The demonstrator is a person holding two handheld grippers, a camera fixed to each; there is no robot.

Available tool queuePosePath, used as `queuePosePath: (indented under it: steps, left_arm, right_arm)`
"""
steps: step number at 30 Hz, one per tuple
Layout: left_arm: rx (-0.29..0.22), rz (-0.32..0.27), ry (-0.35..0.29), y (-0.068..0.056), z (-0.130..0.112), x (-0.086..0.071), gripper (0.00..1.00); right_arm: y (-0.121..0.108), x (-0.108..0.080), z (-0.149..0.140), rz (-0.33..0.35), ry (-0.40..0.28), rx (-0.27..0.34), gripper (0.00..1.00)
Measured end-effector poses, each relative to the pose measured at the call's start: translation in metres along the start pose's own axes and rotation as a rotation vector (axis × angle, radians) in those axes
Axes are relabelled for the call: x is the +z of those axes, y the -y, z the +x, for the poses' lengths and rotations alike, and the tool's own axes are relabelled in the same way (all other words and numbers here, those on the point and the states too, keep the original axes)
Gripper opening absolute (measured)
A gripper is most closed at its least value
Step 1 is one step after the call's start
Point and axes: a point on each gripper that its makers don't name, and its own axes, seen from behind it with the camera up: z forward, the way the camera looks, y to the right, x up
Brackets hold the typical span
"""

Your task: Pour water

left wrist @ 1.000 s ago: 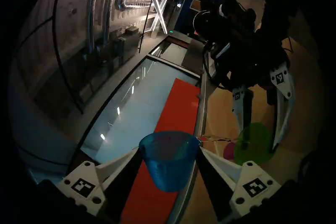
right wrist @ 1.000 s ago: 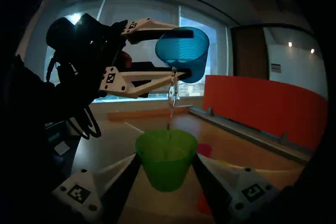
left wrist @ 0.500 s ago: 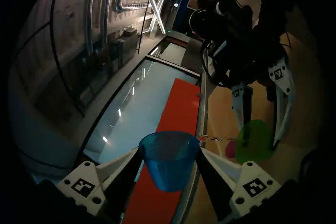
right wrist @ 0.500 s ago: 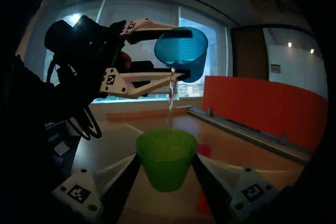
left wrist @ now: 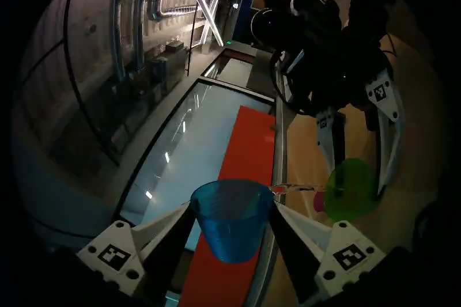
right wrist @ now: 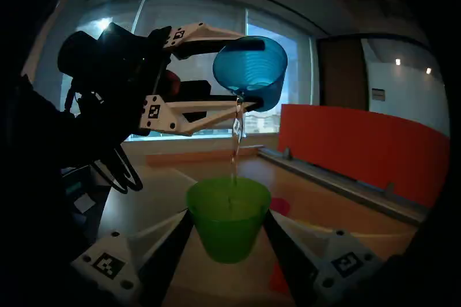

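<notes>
Overhead, left gripper [right wrist: 260, 72]: raised and rolled on its side, jaws pinching the blue cup [right wrist: 249, 71].
Right gripper [right wrist: 227, 215]: low and level above the counter [right wrist: 322, 203], jaws pinching the green cup [right wrist: 229, 232].
Blue cup axis: tipped steeply, rim lowered – just above the green cup.
Green cup axis: upright, mouth up.
Water [right wrist: 235, 134]: thin clear stream from blue rim into green cup.
Look: both translucent, tapered plastic.

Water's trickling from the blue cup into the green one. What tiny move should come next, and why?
Probably tilt the blue cup slightly more with the left gripper: the stream is thin and lands inside the green cup, which the right gripper holds upright underneath.
</notes>
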Motion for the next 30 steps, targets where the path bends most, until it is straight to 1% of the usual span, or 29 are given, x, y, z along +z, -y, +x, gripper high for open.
queuePosePath:
  steps: [14, 23, 30]
  left_arm:
    - [0.038, 0.007, 0.002, 0.0014, 0.001, -0.001, 0.86]
    - [0.079, 0.01, 0.007, 0.004, 0.0006, -0.0009, 0.86]
    - [0.092, 0.015, 0.005, 0.0015, -0.0004, 0.002, 0.86]
  right_arm:
    - [-0.0002, -0.0006, -0.0022, -0.002, 0.001, -0.004, 0.88]
    - [-0.0006, -0.0016, -0.0008, -0.002, 0.001, -0.007, 0.87]
    - [-0.0007, -0.0018, 0.0005, -0.002, 0.0, -0.008, 0.88]
